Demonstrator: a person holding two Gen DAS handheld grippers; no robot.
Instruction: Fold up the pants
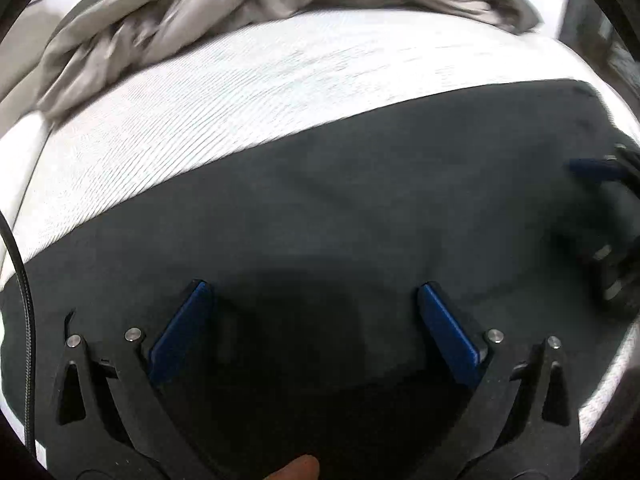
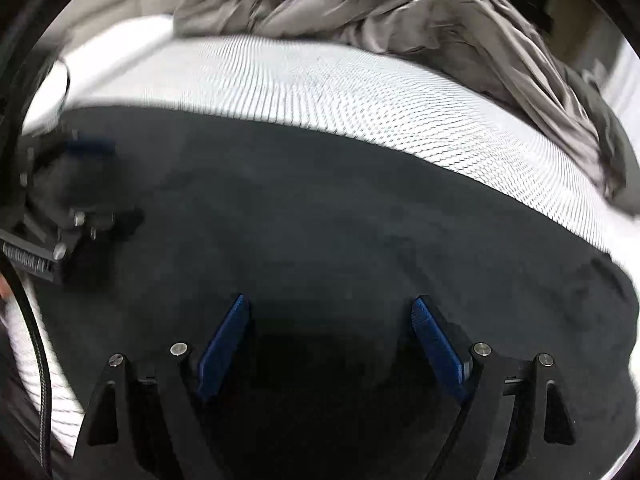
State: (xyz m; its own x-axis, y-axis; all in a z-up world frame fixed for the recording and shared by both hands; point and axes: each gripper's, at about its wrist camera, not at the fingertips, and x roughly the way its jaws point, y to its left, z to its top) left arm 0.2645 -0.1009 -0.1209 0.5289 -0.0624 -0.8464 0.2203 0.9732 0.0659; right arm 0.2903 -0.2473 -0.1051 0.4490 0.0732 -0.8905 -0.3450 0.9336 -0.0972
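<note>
The dark pants lay spread flat on a white ribbed mattress, covering its near part, their far edge running across the bed as a straight dark line. Both views were blurred, and no waistband, hem or leg seam could be made out, so which end of the pants faced which way could not be told. Just above the pants hung the left gripper, its blue-padded jaws wide apart with only flat fabric beneath them and nothing pinched. To one side of it, also over the pants, hung the right gripper, likewise spread apart and empty. Each tool showed at the edge of the other's view, near the pants' side margins. Beyond the pants' far edge lay a strip of bare mattress, and beyond that a rumpled grey blanket heaped along the bed's far side. A black cable trailed past the pants' edge by the left tool. The risk from here seemed to be uneven pinching: one tool might catch a single layer, or the soft cloth might slip free, leaving a skewed, wrinkled fold.
</note>
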